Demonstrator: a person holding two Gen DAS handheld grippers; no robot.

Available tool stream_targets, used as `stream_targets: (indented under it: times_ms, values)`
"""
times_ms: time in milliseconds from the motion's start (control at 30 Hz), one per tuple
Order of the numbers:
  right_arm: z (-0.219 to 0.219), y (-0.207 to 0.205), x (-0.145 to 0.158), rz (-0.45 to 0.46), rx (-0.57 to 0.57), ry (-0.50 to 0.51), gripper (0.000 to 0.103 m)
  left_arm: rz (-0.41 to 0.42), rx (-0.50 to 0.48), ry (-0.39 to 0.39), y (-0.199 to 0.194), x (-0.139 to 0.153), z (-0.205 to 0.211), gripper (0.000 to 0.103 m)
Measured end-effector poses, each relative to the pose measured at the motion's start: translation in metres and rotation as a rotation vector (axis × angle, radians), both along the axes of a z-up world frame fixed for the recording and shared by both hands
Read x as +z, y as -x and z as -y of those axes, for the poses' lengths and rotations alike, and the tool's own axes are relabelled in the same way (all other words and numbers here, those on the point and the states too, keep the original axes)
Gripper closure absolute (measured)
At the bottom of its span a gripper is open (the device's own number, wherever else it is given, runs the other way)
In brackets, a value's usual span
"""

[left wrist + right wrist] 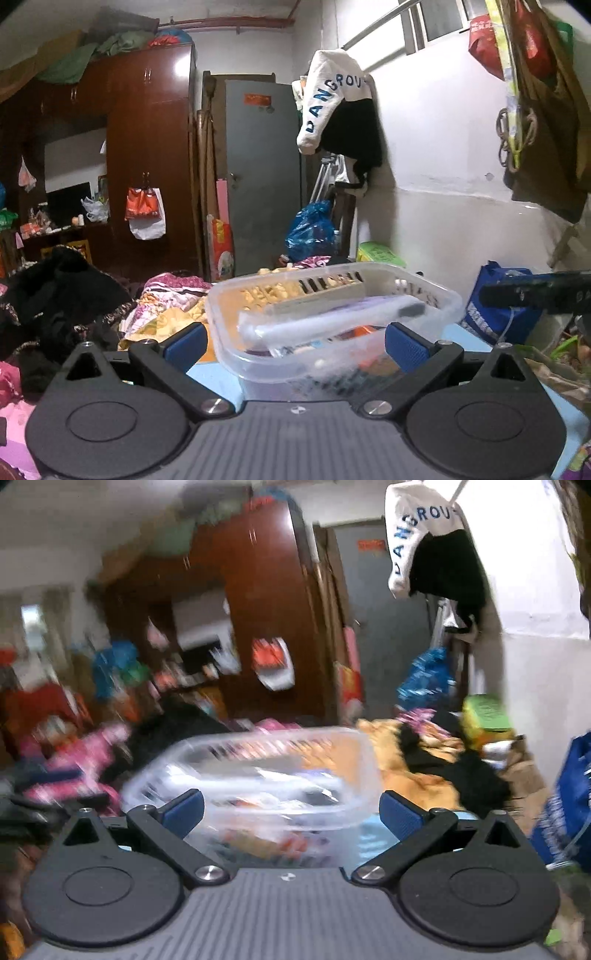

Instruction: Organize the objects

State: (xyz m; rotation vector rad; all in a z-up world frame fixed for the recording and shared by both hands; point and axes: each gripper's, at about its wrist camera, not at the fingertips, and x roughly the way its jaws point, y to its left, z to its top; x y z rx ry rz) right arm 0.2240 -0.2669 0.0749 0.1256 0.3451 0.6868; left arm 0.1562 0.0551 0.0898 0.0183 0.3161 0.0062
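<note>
A clear plastic container (448,301) holds a white tube, a comb-like piece and several small items. It stands on a light blue surface (212,371). My left gripper (295,345) is open, with its blue pads either side of the container's near wall. The right wrist view is blurred. It shows the same container (364,753) in front of my right gripper (291,814), which is open with the pads (400,814) spread wide near the container's near side. The right gripper's dark body (535,291) shows at the right edge of the left wrist view.
Heaps of clothes (62,295) and patterned bedding (166,299) lie to the left and behind. A blue bag (495,314) stands to the right by the white wall. A brown wardrobe (147,147) and grey door (262,173) are at the back.
</note>
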Motion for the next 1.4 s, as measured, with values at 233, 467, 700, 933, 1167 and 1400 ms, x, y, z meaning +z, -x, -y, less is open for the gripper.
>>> stream_targets:
  times_ms: [233,467,700,933,1167,1400]
  values:
    - [0.001,0.002,0.001,-0.006,-0.029,0.086,0.000,0.003,-0.050,0.018,0.010,0.003,0.007,0.000]
    - [-0.005,-0.015,-0.012,-0.069,-0.042,0.126,0.000,-0.034,-0.062,-0.006,-0.005,-0.010,0.018,0.000]
    - [-0.012,-0.013,-0.021,-0.049,-0.047,0.170,0.000,-0.069,-0.041,0.008,-0.012,-0.017,0.016,0.000]
    - [-0.016,-0.011,-0.025,-0.054,-0.032,0.179,0.000,-0.094,-0.033,0.026,-0.010,-0.020,0.017,0.000]
    - [-0.009,0.016,-0.035,-0.022,-0.044,0.177,0.000,-0.070,0.012,0.046,0.013,-0.026,0.018,0.000]
    - [0.007,0.060,-0.057,0.018,-0.084,0.140,0.000,-0.022,0.001,0.048,0.052,-0.038,0.031,0.000]
